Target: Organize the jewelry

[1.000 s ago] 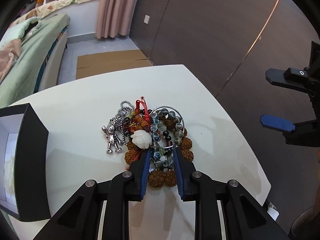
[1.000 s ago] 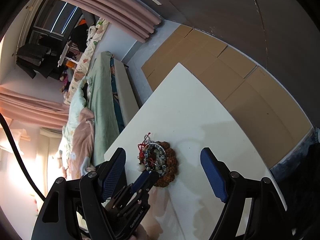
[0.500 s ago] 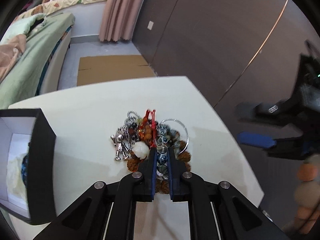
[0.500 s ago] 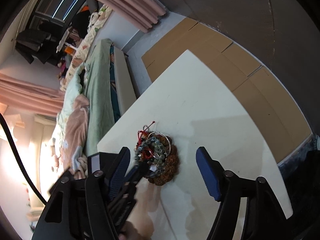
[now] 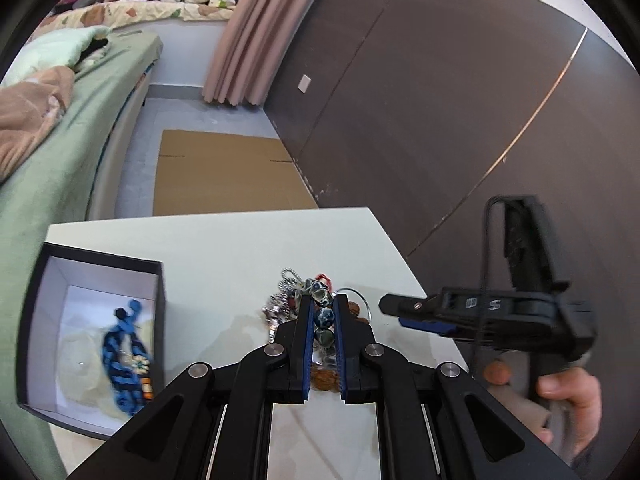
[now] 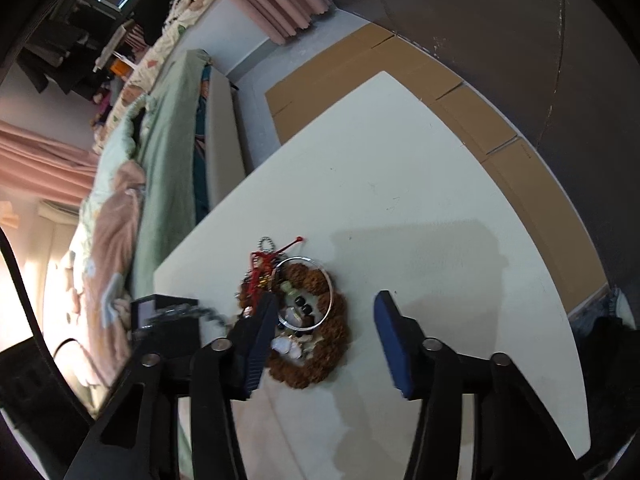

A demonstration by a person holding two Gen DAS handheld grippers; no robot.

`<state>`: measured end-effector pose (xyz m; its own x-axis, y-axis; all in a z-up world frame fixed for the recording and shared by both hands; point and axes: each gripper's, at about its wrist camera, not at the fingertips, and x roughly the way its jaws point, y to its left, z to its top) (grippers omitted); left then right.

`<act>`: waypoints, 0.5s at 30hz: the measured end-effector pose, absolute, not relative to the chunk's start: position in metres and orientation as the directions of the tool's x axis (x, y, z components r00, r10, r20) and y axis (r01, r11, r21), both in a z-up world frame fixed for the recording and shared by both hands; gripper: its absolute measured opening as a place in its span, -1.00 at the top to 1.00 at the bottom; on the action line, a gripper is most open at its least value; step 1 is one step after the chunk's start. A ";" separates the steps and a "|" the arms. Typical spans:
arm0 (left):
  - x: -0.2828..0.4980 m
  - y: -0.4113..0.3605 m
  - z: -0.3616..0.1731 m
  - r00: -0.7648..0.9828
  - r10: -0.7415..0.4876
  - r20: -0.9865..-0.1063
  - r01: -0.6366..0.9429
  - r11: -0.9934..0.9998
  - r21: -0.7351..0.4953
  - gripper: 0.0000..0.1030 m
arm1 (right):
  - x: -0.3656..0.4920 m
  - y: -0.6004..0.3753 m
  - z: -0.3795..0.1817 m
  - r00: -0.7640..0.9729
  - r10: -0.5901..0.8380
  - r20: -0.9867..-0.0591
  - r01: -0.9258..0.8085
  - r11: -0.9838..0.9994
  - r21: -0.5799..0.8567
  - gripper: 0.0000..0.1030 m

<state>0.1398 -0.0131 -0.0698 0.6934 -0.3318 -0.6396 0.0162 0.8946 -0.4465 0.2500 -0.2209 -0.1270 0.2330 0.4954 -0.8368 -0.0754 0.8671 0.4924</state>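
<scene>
The white table fills the right wrist frame's centre. A black box sits lower left in the left wrist frame, a blurred blue piece inside. Mid-table lies the jewelry pile. The left gripper is clenched on a bead bracelet. The right gripper, jaws just closing, stands released over the pile, perhaps not touching.

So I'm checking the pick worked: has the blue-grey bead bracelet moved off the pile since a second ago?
Yes. The blue-grey bead bracelet, clamped in the left tongs, is lifted above the brown seed bracelet.
</scene>
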 end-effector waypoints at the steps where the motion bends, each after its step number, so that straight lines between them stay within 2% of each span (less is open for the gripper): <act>1: 0.139 -0.010 -0.069 0.695 -0.330 -0.639 0.013 0.894 -0.448 0.82 | 0.252 -0.219 -0.129 0.229 0.492 -0.840 -0.075 0.870 0.488 0.19; 10: 0.131 0.008 -0.063 0.705 -0.320 -0.633 -0.004 0.891 -0.454 0.82 | 0.263 -0.211 -0.140 0.216 0.487 -0.846 -0.070 0.872 0.485 0.24; 12: 0.129 0.009 -0.063 0.706 -0.319 -0.632 -0.005 0.891 -0.454 0.82 | 0.264 -0.210 -0.144 0.202 0.494 -0.846 -0.065 0.868 0.492 0.49; 15: 0.126 0.011 -0.065 0.703 -0.318 -0.636 -0.005 0.893 -0.451 0.82 | 0.263 -0.209 -0.145 0.196 0.507 -0.839 -0.074 0.861 0.503 0.69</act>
